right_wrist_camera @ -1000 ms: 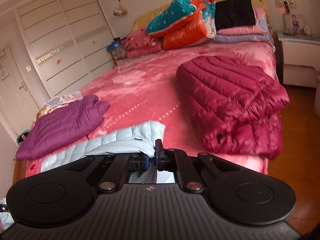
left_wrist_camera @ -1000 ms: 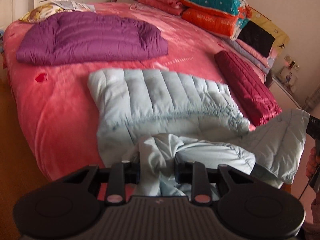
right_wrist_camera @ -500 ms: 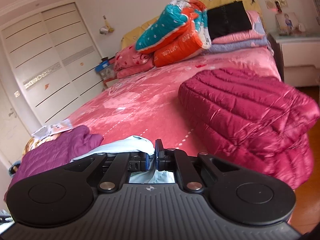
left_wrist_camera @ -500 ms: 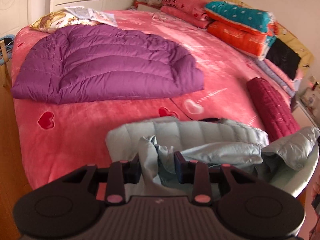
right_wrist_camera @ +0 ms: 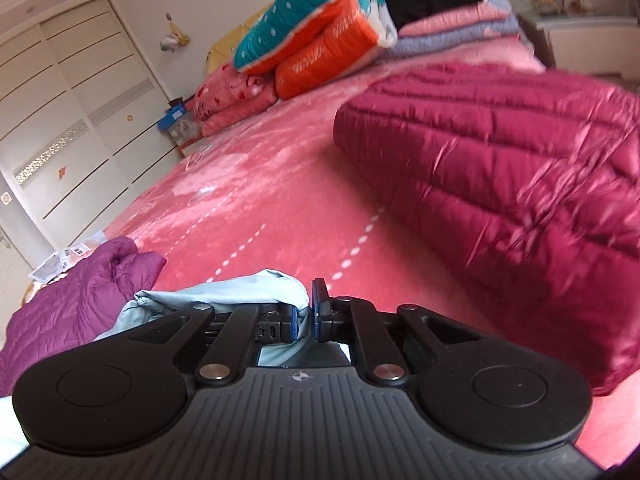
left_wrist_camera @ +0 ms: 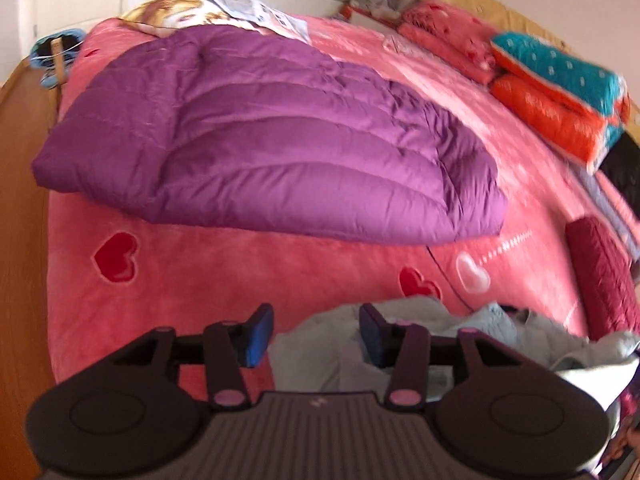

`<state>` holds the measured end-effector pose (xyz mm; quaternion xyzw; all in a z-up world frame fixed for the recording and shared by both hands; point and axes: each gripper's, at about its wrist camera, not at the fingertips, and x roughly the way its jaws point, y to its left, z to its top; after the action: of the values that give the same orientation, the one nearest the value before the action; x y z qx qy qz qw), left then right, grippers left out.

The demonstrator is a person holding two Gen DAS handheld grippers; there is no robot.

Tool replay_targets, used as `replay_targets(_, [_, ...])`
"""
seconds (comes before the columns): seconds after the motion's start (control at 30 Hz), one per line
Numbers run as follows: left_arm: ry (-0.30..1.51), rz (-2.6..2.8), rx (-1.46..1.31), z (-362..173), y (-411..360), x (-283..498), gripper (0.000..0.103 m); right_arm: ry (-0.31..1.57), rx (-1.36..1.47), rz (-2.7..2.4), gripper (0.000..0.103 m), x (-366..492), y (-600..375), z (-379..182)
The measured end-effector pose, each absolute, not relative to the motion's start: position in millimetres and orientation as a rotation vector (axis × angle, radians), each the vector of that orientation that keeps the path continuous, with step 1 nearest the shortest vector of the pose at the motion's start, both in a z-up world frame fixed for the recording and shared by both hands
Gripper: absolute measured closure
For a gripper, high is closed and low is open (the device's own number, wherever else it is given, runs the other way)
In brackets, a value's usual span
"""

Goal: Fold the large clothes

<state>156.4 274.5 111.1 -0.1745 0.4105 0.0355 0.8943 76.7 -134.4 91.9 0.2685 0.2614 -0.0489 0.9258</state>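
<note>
A pale blue down jacket [left_wrist_camera: 460,332] lies bunched near the front edge of the pink bed [left_wrist_camera: 240,264]. My left gripper [left_wrist_camera: 316,334] is open just above the jacket's left end, with fabric below and between its blue pads, not pinched. My right gripper [right_wrist_camera: 305,318] is shut on a fold of the pale blue jacket [right_wrist_camera: 240,288], low over the bed. A purple down jacket [left_wrist_camera: 280,136] lies spread flat beyond the left gripper. A dark red down jacket [right_wrist_camera: 500,172] lies folded to the right.
Folded quilts in teal and orange [right_wrist_camera: 320,36] and pink bedding are piled at the head of the bed. A white wardrobe [right_wrist_camera: 68,128] stands at the far side. A wooden floor [left_wrist_camera: 20,240] runs along the bed's left edge. A nightstand [right_wrist_camera: 592,40] is at the right.
My left gripper has opened and let go of the pale blue jacket, which was carried forward and now lies bunched and folded over. My right gripper moved forward and lower, still gripping the fabric.
</note>
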Motion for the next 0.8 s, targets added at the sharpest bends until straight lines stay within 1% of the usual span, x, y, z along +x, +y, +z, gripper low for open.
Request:
replay_targets(0.03, [0.836,0.080,-0.365,111,277,153,0.043,0.544,0.552,-0.106,0.078,76,-135,91])
replay_targets(0.07, [0.820,0.096,-0.363,113,278,147,0.037,0.546,0.557,-0.114,0.063,76,-136,91])
replay_targets(0.1, [0.796,0.116,-0.357,114,280,141,0.036,0.540,0.567,-0.123,0.051,71,-138,92])
replay_targets(0.13, [0.767,0.130,-0.353,117,282,134,0.035,0.535,0.581,-0.129,0.032,68,-142,95])
replay_targets(0.17, [0.742,0.142,-0.353,119,284,126,0.032,0.533,0.600,-0.131,0.023,70,-145,92])
replay_targets(0.27, [0.660,0.203,-0.369,127,291,99,0.023,0.527,0.636,-0.119,0.017,67,-151,91])
replay_targets(0.3, [0.632,0.226,-0.371,131,293,89,0.023,0.518,0.636,-0.112,0.015,65,-153,91])
replay_targets(0.37, [0.587,0.265,-0.371,138,295,70,0.022,0.494,0.626,-0.106,0.006,57,-154,95])
replay_targets(0.4, [0.566,0.274,-0.378,141,295,61,0.022,0.479,0.617,-0.102,0.004,54,-154,98])
replay_targets(0.5, [0.549,0.217,-0.392,145,288,35,0.022,0.440,0.602,-0.077,0.002,46,-157,107])
replay_targets(0.53, [0.556,0.186,-0.383,145,281,29,0.022,0.433,0.608,-0.068,0.000,44,-158,109])
replay_targets(0.6, [0.581,0.111,-0.358,142,265,22,0.022,0.423,0.634,-0.053,0.000,39,-161,114])
replay_targets(0.8, [0.626,-0.050,-0.230,124,212,28,0.022,0.368,0.660,0.000,0.000,24,-163,127])
